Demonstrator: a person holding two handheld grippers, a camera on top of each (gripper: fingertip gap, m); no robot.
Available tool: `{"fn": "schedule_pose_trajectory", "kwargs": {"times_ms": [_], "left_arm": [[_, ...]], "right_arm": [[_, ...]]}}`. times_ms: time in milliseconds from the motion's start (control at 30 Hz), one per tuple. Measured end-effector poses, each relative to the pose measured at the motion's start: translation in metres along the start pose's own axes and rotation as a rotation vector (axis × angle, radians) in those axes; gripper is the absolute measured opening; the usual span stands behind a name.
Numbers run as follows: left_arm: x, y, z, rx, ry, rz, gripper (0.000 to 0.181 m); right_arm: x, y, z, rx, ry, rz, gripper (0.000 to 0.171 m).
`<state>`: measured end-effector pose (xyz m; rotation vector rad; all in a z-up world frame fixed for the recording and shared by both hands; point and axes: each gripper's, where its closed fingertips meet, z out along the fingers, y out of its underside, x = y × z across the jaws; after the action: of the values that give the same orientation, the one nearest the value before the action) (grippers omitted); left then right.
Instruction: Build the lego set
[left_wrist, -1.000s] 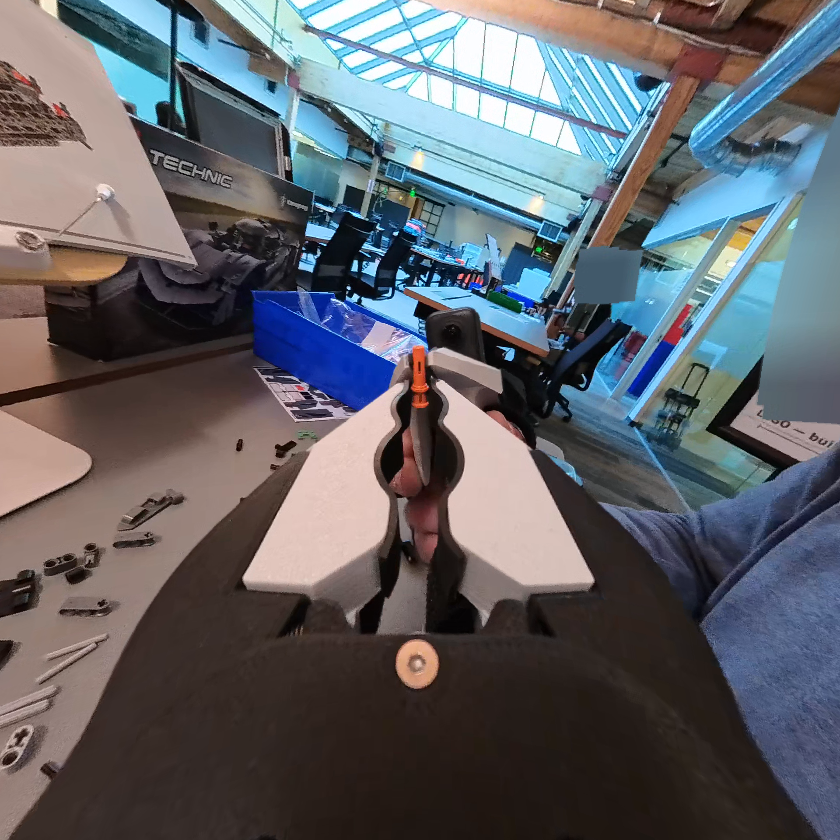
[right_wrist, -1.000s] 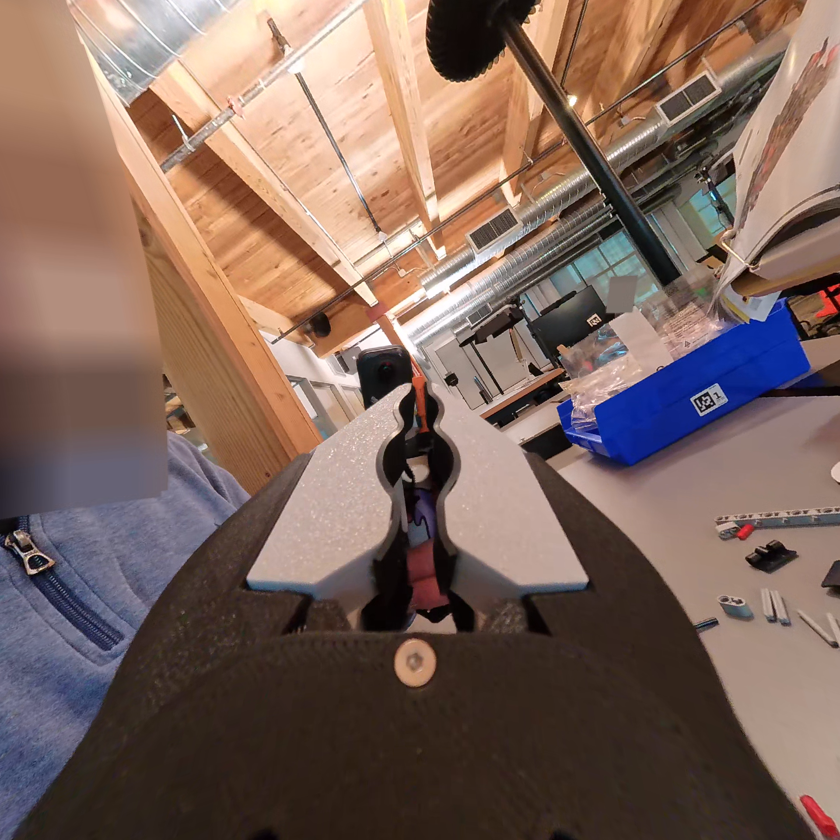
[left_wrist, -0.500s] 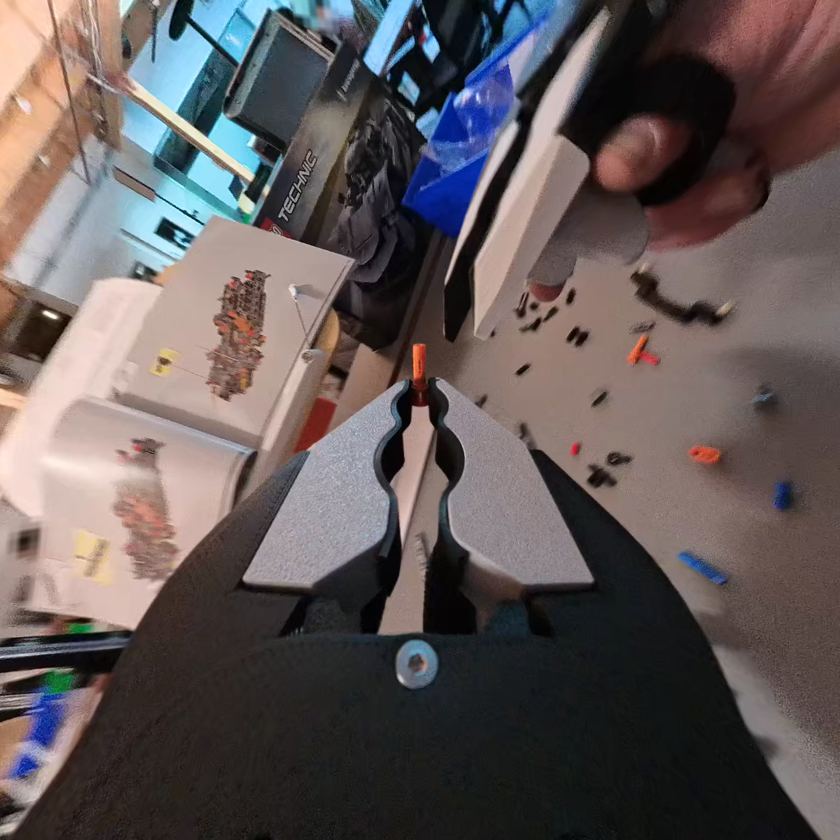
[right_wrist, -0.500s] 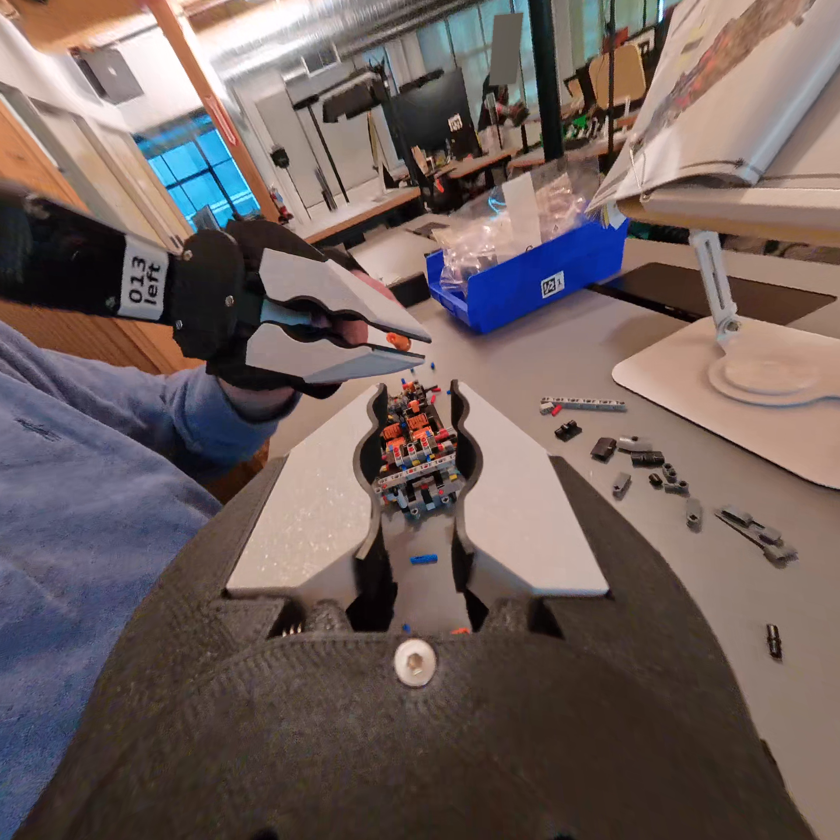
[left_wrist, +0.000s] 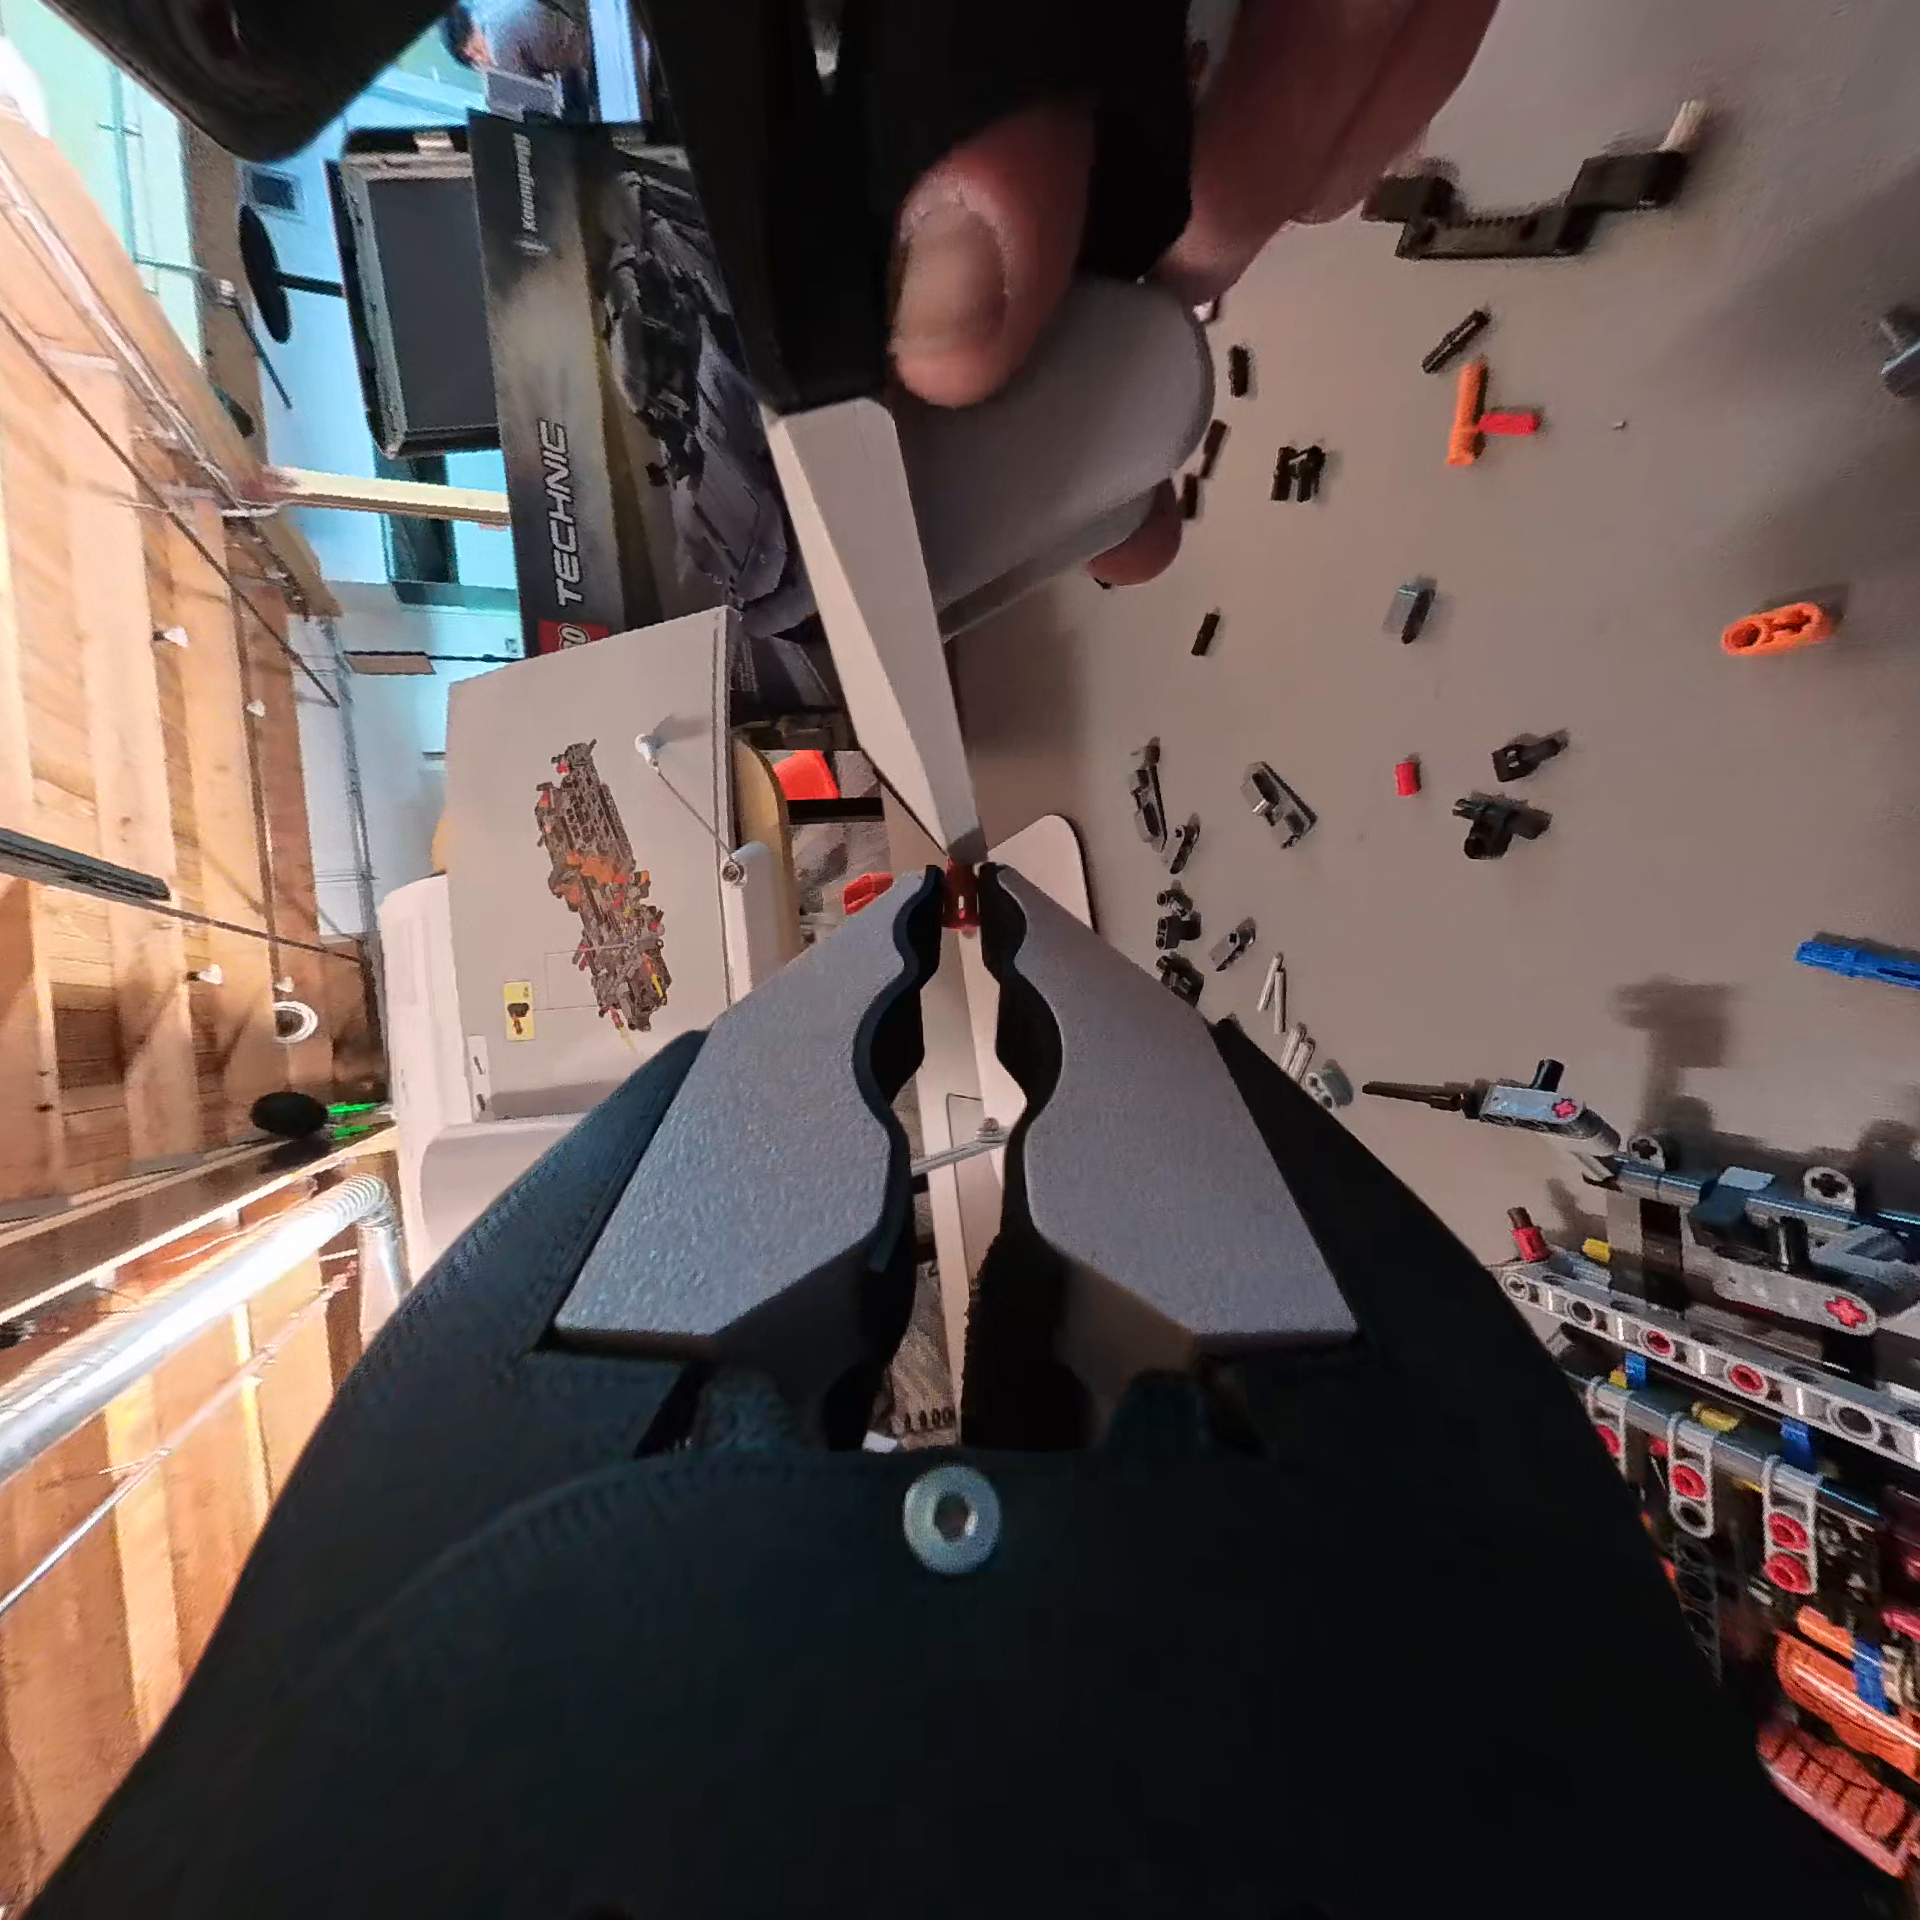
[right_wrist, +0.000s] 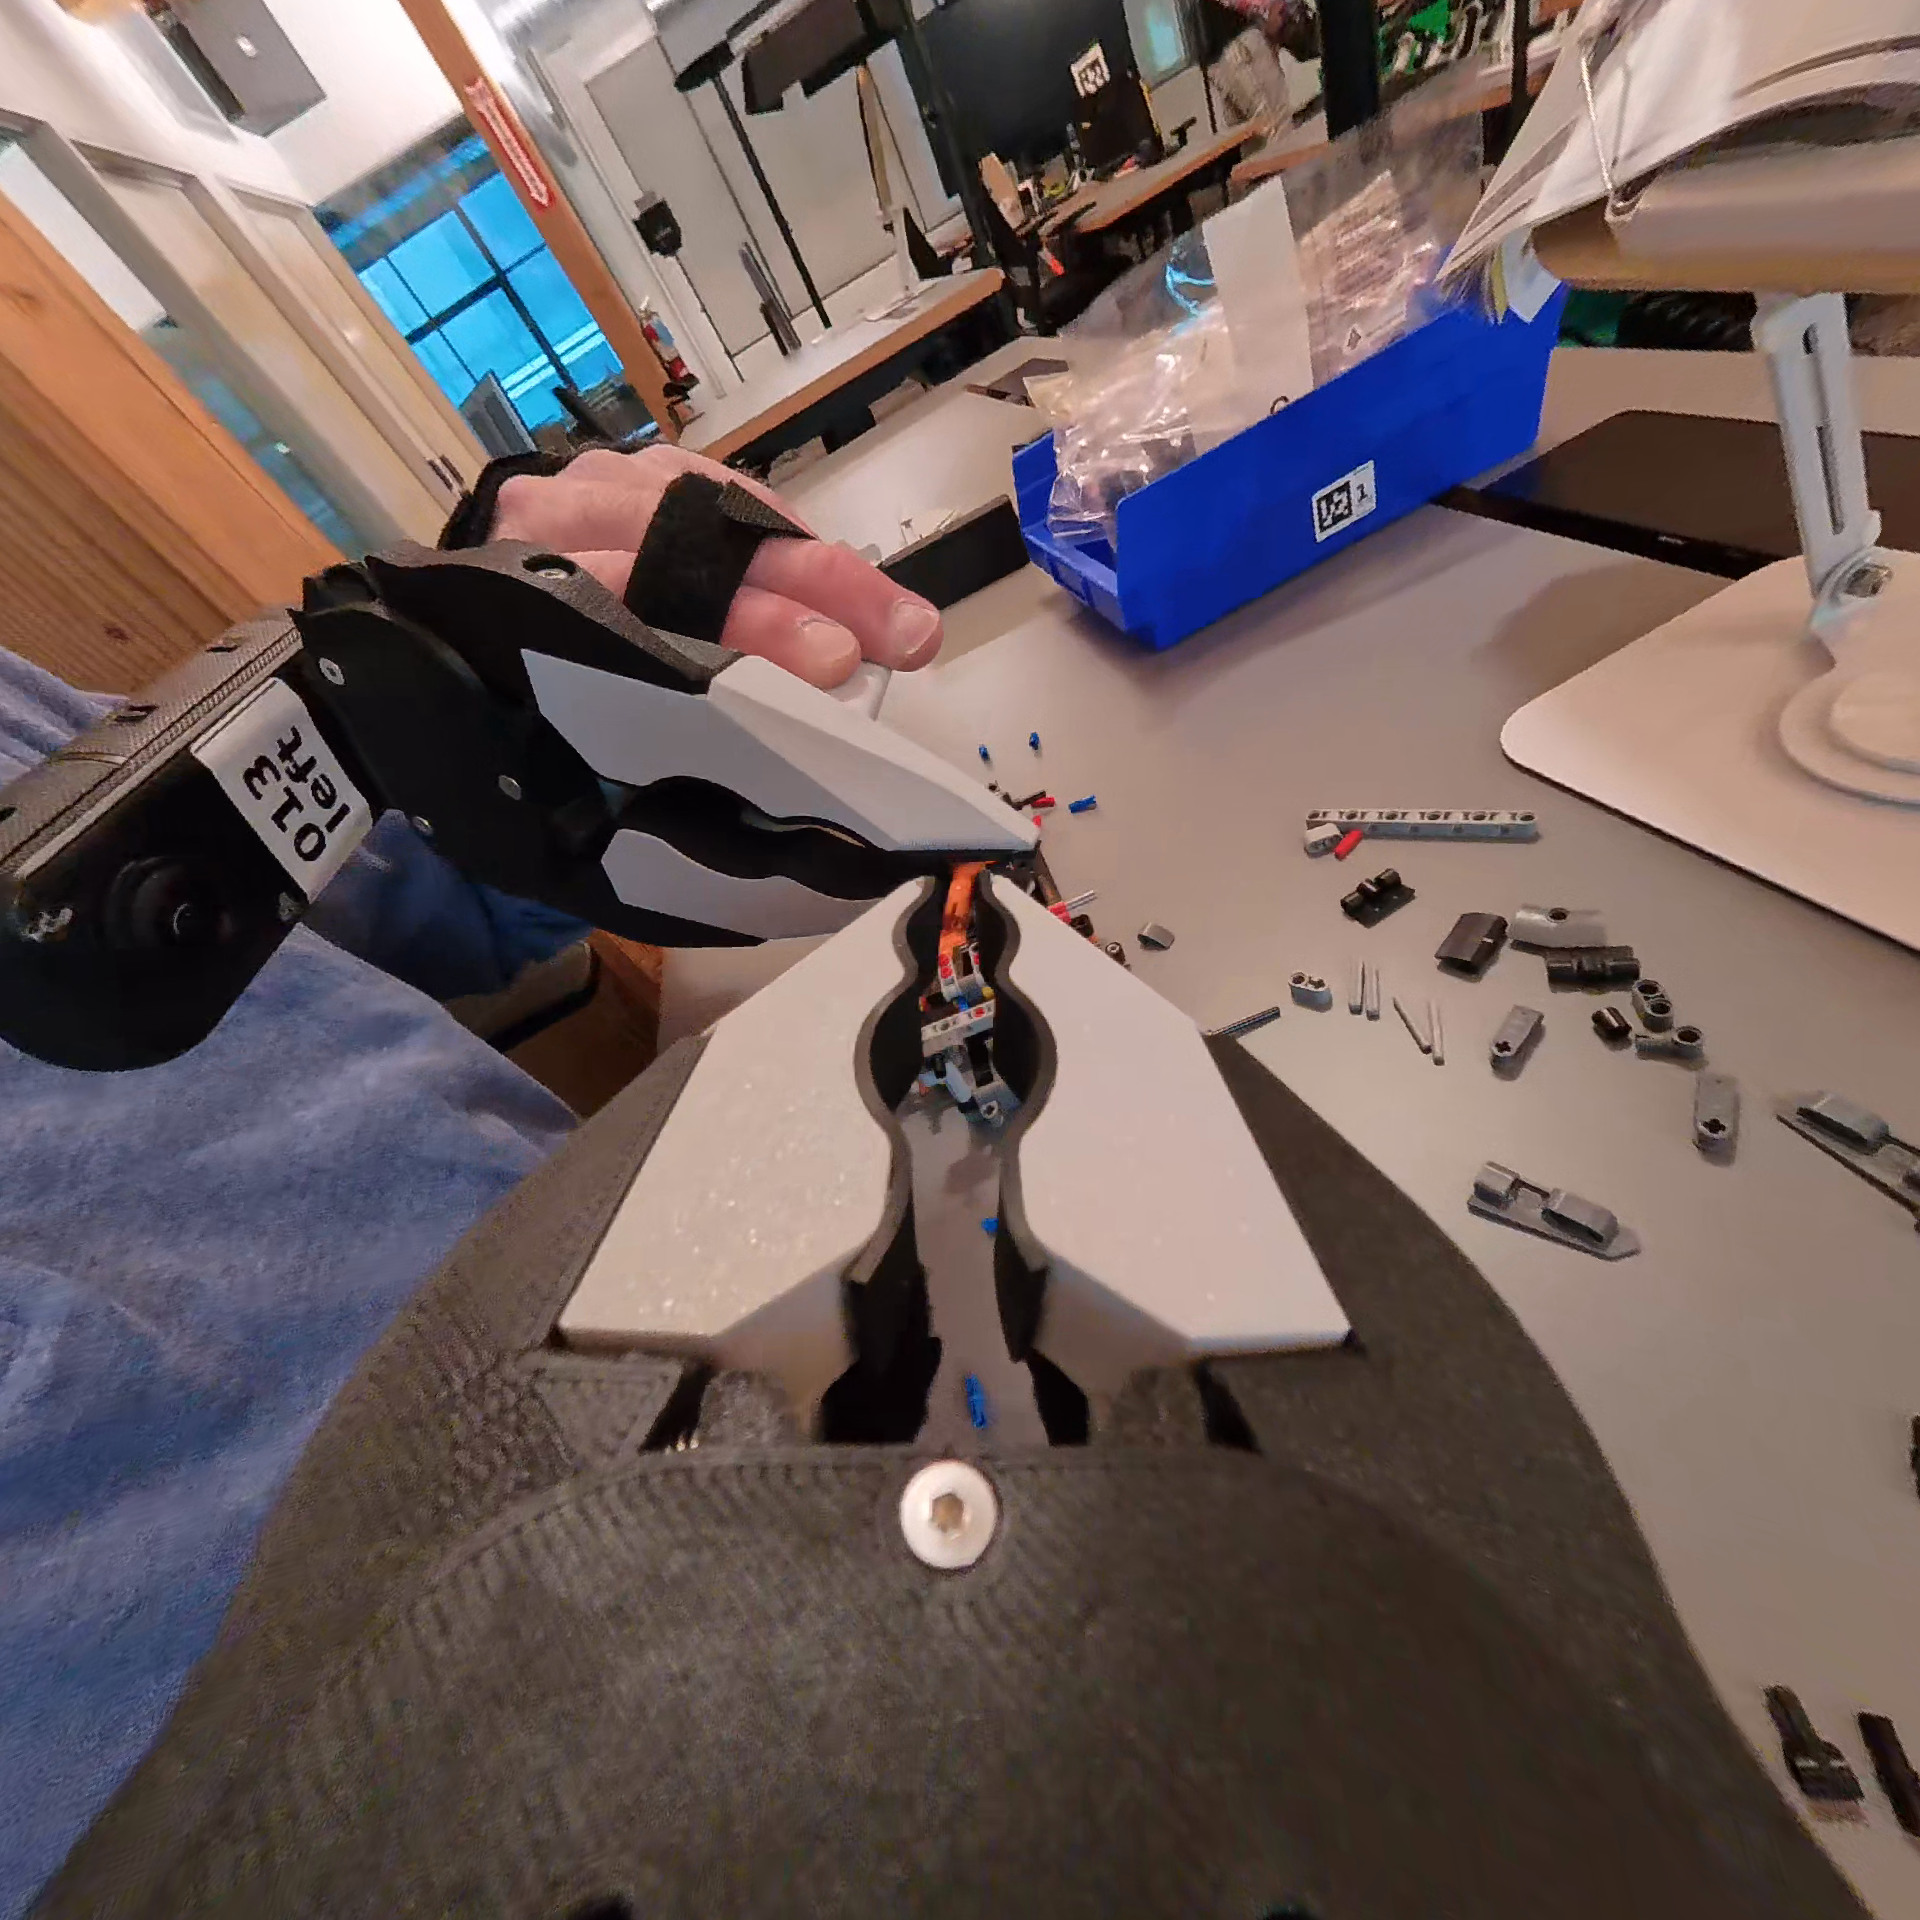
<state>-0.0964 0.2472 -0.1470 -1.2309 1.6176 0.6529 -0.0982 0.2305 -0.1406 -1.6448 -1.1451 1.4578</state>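
Observation:
My left gripper (left_wrist: 961, 899) is shut on a small orange pin (left_wrist: 962, 904) pinched at its fingertips, held in the air above the grey table (left_wrist: 1455, 935). My right gripper (right_wrist: 961, 888) meets it tip to tip and is shut on the pin's outer end; it comes down from above in the left wrist view (left_wrist: 961, 836). The left gripper enters from the left in the right wrist view (right_wrist: 1023, 847). The part-built lego model (left_wrist: 1766, 1351) lies on the table at the lower right and shows through my right gripper's finger gap (right_wrist: 961, 1023).
Many loose parts lie on the table: an orange connector (left_wrist: 1777, 631), a long grey beam (right_wrist: 1423, 828), black and grey pieces (right_wrist: 1558, 1216). A blue bin of bags (right_wrist: 1299, 499) stands behind. The instruction booklet (left_wrist: 603, 862) sits on a stand with a white base (right_wrist: 1714, 707). Only a small space, under 4 cm, lies between the two pairs of fingers. The part-built lego model (left_wrist: 1766, 1351) is about 20 cm from both grippers' fingertips.
Both grippers swung down from facing the room to over the table. My right jaws opened, then came together again at the pin's end. The left gripper kept the pin throughout.

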Motion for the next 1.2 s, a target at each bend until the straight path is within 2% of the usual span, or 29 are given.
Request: {"fn": "schedule_pose_trajectory", "kwargs": {"times_ms": [133,233,300,367,500,633,833,1200], "left_arm": [[0.004,0.001,-0.001,0.017,-0.009,-0.006,0.005],[-0.009,0.002,-0.006,0.058,-0.065,-0.140,0.014],[-0.018,0.014,-0.011,0.065,-0.072,-0.317,0.022],[-0.020,0.022,-0.016,0.110,-0.043,-0.544,0.020],[-0.020,0.007,-0.029,0.369,0.149,-1.014,0.016],[-0.023,-0.003,-0.037,0.575,0.364,-1.280,0.013],[-0.022,-0.016,-0.041,0.681,0.473,-1.334,0.010],[-0.017,-0.023,-0.041,0.716,0.529,-1.337,0.006]], "right_arm": [[0.001,0.002,0.001,0.042,-0.007,-0.005,0.002],[0.000,-0.006,-0.004,0.125,-0.016,-0.013,0.002],[0.000,-0.014,-0.009,0.201,-0.029,-0.009,0.001],[-0.002,-0.018,-0.013,0.261,-0.065,0.000,0.002],[-0.014,-0.020,-0.013,0.304,-0.168,-0.024,0.002],[-0.021,-0.017,-0.008,0.284,-0.199,-0.079,0.002],[-0.025,-0.017,-0.007,0.279,-0.213,-0.105,0.002],[-0.030,-0.016,-0.004,0.279,-0.255,-0.095,0.002]]}}
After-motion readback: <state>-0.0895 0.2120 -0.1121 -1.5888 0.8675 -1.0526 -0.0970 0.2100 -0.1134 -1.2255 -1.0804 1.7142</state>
